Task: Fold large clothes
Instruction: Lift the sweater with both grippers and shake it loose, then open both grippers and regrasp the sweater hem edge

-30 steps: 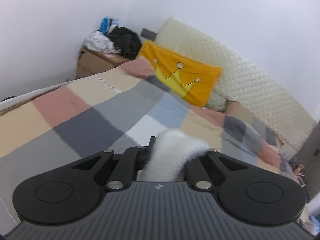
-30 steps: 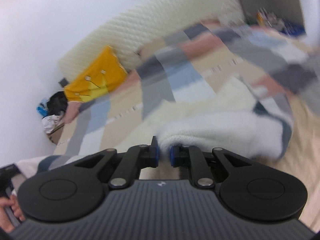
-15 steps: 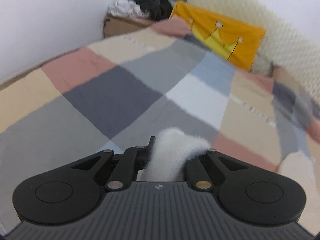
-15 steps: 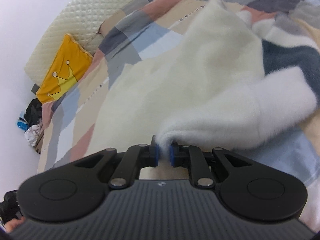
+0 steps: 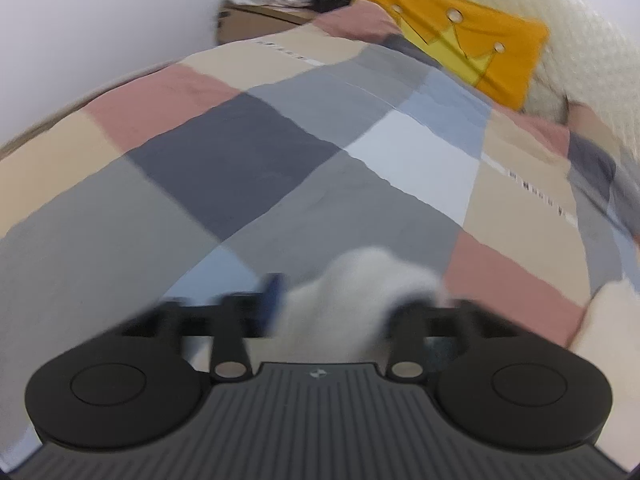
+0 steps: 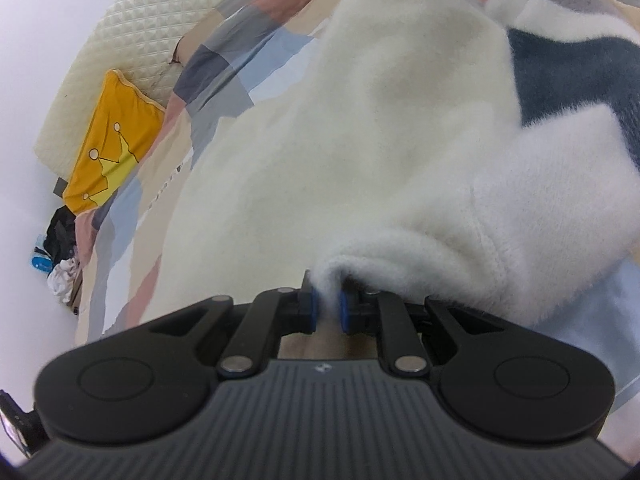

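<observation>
A large fluffy white garment (image 6: 320, 140) with a dark blue-grey panel (image 6: 560, 80) lies spread over the bed in the right wrist view. My right gripper (image 6: 328, 304) is shut on a fold of its near edge, the blue pads pinching the fleece. In the left wrist view a bunched white end of the garment (image 5: 360, 280) sits between the fingers of my left gripper (image 5: 344, 304). Those jaws are opening and blurred. The left blue pad (image 5: 273, 296) stands off the cloth. Another bit of white garment (image 5: 608, 320) shows at the right edge.
A checked bedspread (image 5: 240, 160) in grey, pink, beige and blue covers the bed. A yellow crown pillow (image 5: 460, 40) leans on the cream quilted headboard (image 5: 580, 20). A cardboard box (image 5: 256, 20) topped with piled clothes stands by the white wall.
Both grippers have come down close to the bed and the garment now lies spread on it. The left jaws have spread apart off the white cloth. The right grip is unchanged.
</observation>
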`<move>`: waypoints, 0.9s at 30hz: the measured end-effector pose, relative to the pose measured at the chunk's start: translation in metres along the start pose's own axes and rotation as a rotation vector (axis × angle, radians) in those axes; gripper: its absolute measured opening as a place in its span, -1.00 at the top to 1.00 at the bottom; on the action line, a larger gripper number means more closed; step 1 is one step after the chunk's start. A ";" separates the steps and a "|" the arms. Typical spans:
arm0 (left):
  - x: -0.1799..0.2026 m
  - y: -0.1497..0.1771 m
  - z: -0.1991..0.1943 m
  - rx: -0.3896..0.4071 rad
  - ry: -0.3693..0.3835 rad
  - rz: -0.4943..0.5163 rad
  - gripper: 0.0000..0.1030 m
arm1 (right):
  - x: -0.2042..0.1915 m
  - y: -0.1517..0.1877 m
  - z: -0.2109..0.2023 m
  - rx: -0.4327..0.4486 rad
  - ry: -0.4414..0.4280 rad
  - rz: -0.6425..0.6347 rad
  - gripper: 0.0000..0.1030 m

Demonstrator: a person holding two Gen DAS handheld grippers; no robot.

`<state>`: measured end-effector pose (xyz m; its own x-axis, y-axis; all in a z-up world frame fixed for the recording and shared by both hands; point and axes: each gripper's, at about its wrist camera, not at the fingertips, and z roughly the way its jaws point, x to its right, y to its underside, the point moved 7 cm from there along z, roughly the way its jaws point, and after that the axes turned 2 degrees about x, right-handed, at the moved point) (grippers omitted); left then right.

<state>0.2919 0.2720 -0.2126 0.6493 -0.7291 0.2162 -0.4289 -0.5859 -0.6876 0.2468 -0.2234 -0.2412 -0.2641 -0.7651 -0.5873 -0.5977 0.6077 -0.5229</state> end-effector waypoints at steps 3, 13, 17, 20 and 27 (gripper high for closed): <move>-0.006 0.008 -0.029 0.016 0.045 -0.035 -0.44 | -0.001 0.002 -0.003 0.004 0.002 -0.010 0.70; 0.019 0.041 -0.123 0.073 0.252 0.050 -0.46 | -0.005 0.011 -0.027 0.061 0.017 -0.016 0.64; 0.051 0.075 -0.157 0.065 0.385 0.149 -0.46 | -0.008 0.012 -0.036 0.078 0.038 -0.053 0.51; 0.081 0.104 -0.176 0.005 0.492 0.218 -0.46 | -0.012 0.009 -0.046 0.070 0.029 -0.075 0.38; 0.141 0.187 -0.215 -0.152 0.689 0.381 -0.46 | -0.009 0.006 -0.081 0.033 0.011 -0.144 -0.18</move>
<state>0.1684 -0.0162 -0.1618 -0.0716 -0.9139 0.3995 -0.6562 -0.2585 -0.7090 0.1846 -0.2306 -0.1894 -0.1857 -0.8470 -0.4982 -0.6051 0.4980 -0.6212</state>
